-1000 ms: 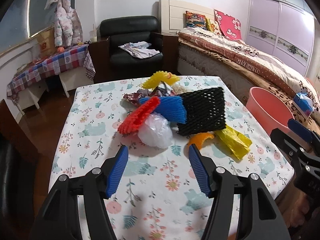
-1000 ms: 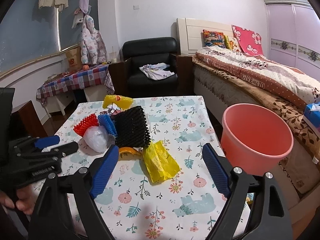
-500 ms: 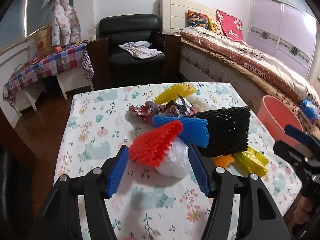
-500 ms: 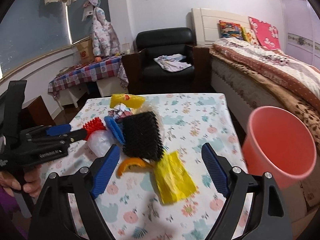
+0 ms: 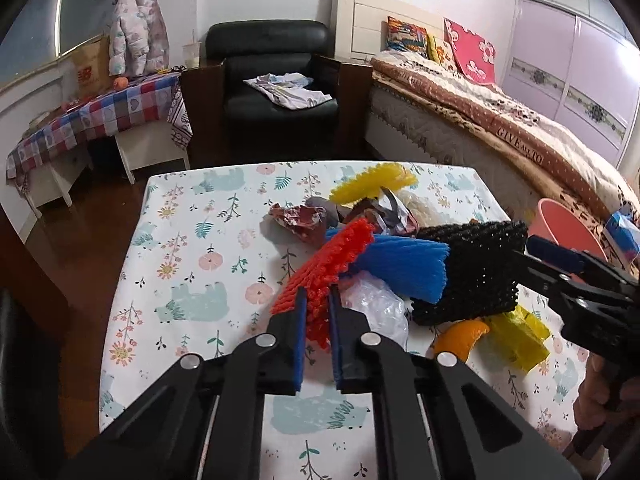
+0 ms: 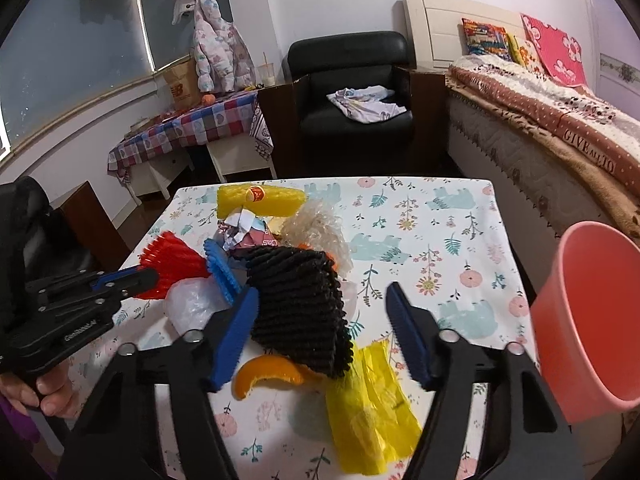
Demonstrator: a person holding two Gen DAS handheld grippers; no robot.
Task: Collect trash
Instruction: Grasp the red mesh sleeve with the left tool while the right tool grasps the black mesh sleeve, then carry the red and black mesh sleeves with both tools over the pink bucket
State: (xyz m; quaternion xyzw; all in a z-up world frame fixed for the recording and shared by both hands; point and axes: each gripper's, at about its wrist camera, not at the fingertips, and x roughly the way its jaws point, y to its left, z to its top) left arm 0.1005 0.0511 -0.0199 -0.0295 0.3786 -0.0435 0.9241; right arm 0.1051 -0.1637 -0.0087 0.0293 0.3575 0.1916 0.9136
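The left tool (image 5: 318,312) is closing, pads pinching the red foam net (image 5: 324,268) on the surface (image 5: 192,240). The right tool (image 6: 320,320) is closing around the black foam net (image 6: 300,300), not yet gripping. Best squeeze both firmly before lifting toward the pink bucket (image 6: 592,320)

Floral-clothed table (image 6: 440,216) under heaped trash (image 6: 296,292), orange peel (image 6: 266,372).

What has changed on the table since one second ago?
The left gripper came forward and its jaws are closing on the red foam net. The right gripper advanced; its jaws are closing around the black foam net. The yellow bag, orange peel and pink bucket stayed.
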